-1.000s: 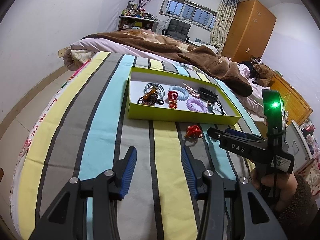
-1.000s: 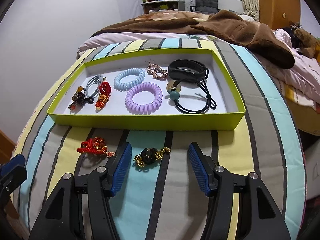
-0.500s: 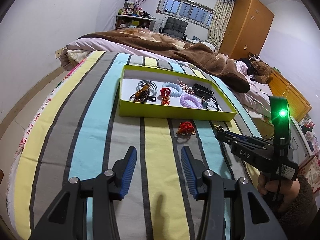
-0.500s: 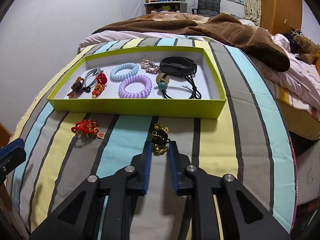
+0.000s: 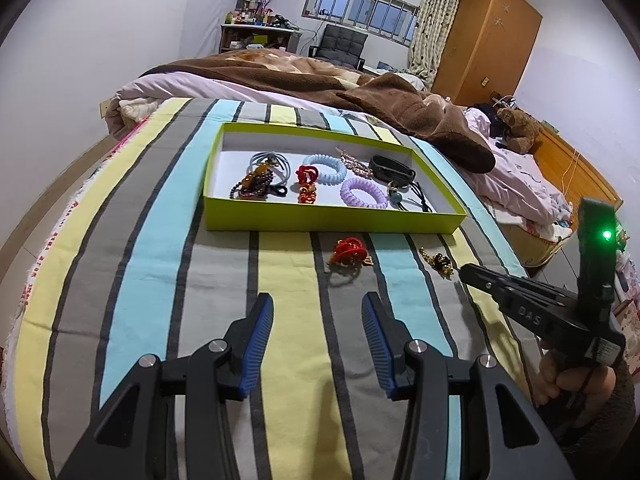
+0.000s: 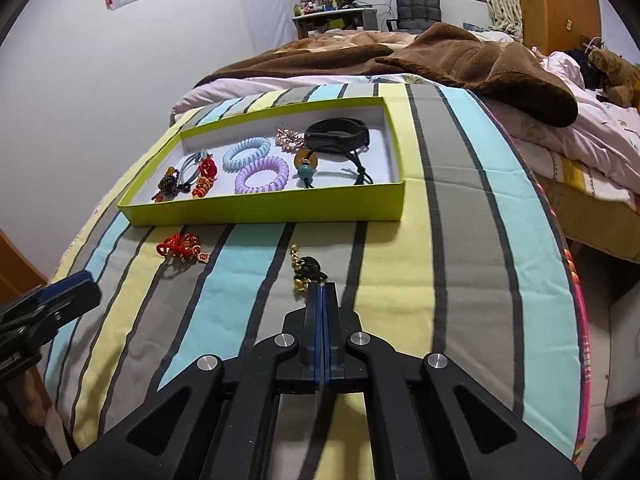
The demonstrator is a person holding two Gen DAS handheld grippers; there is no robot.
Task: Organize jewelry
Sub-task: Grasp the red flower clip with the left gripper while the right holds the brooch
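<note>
A lime-green tray (image 5: 332, 220) (image 6: 260, 210) lies on the striped bedspread and holds several hair ties, bracelets and a black band. In front of it lie a red knotted charm (image 5: 350, 251) (image 6: 180, 247) and a black-and-gold piece (image 5: 439, 262) (image 6: 306, 270). My right gripper (image 6: 322, 286) (image 5: 464, 271) is shut, its pads pinching the near black loop of that piece just off the cover. My left gripper (image 5: 317, 304) stands open over bare stripes, nearer than the red charm, with nothing between its fingers.
A brown blanket (image 5: 360, 92) and pink bedding lie behind the tray. The bed's right edge (image 6: 572, 264) drops off close to my right gripper. A teddy bear (image 5: 518, 126) and a wooden wardrobe (image 5: 484, 32) stand at the far right. A hand (image 5: 576, 380) grips the right tool.
My right gripper went from wide open around the black-and-gold piece to fully shut on it and carried it rightward, away from the red charm. The left gripper drew back a little, still open.
</note>
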